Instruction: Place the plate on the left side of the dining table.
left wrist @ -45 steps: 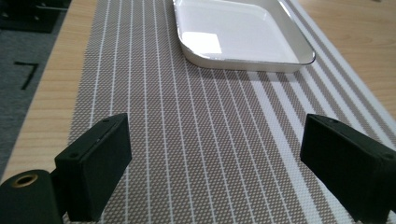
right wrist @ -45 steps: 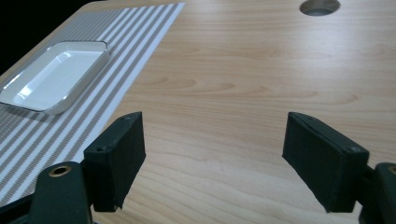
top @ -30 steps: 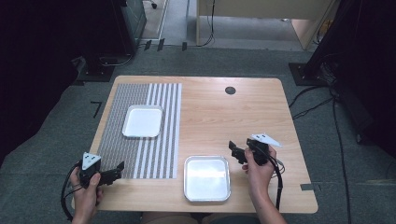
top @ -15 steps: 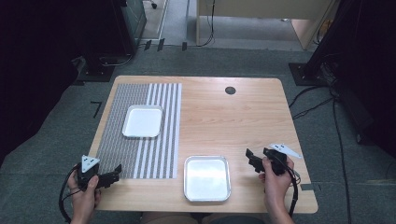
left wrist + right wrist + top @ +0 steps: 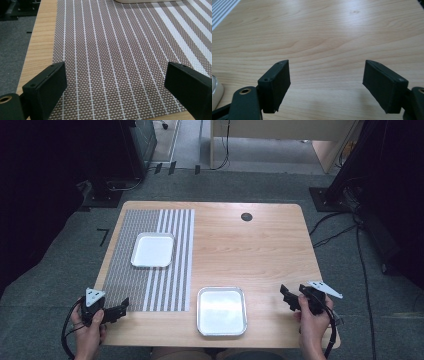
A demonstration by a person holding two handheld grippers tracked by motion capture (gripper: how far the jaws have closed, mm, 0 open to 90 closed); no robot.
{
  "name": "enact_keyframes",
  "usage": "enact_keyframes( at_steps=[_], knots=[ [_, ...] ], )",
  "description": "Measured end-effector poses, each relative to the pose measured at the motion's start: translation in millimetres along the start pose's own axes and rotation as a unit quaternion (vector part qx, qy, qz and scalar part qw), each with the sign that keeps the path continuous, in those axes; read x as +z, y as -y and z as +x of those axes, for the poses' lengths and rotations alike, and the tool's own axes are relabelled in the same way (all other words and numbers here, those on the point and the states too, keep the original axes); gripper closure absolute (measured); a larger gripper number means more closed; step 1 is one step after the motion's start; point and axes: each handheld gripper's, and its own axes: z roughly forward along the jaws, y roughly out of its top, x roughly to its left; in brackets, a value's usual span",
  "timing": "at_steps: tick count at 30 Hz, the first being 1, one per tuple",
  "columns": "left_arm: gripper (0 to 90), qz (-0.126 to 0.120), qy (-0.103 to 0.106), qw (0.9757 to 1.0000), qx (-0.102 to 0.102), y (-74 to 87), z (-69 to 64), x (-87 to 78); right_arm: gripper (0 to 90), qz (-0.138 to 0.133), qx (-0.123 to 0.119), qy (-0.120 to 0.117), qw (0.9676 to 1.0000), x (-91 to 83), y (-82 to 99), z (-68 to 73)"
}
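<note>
My left gripper [image 5: 120,307] rests at the near left corner of the table, jaws open and empty over the striped placemat [image 5: 120,50]. My right gripper [image 5: 287,297] sits at the near right, held by a hand, its jaws wide open over bare wood [image 5: 327,45] with nothing between them. A silver tray [image 5: 221,310] lies near the front edge between the two grippers, and its rim [image 5: 215,91] shows at the left of the right gripper view. A white tray [image 5: 152,250] sits on the placemat farther back, its edge [image 5: 135,1] at the top of the left gripper view.
The wooden table [image 5: 260,250] has a round black cable hole [image 5: 246,217] near its far edge. Dark equipment stands and cables sit on the grey floor around it.
My right gripper has drawn back toward the table's near right corner, away from the silver tray. The left gripper has stayed in place.
</note>
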Motion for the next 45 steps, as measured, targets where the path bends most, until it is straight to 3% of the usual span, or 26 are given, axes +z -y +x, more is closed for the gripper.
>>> enact_keyframes(
  at_steps=[17, 25, 29, 37, 45],
  knots=[
    [4.3, 0.017, 0.013, 0.9998, 0.007, 1.2, -0.4, 3.6, 22.1, 0.014, 0.007, 0.040, 0.9991, -17.5, 12.7, -47.7],
    [4.3, 0.019, 0.010, 0.9997, 0.009, 1.0, -1.1, 4.1, 21.6, 0.025, -0.010, 0.056, 0.9981, -24.0, 19.3, -62.2],
    [4.3, 0.020, 0.008, 0.9997, 0.009, 1.0, -1.5, 4.2, 21.4, 0.029, -0.022, 0.065, 0.9972, -26.3, 21.3, -65.0],
    [4.3, 0.022, 0.004, 0.9997, 0.014, 0.9, -2.7, 4.5, 19.0, 0.035, -0.074, 0.096, 0.9920, -22.9, 25.7, -58.2],
    [4.3, 0.026, -0.004, 0.9994, 0.022, 0.8, -4.8, 5.3, 16.7, 0.038, -0.078, 0.096, 0.9916, -22.2, 25.8, -57.6]
  ],
)
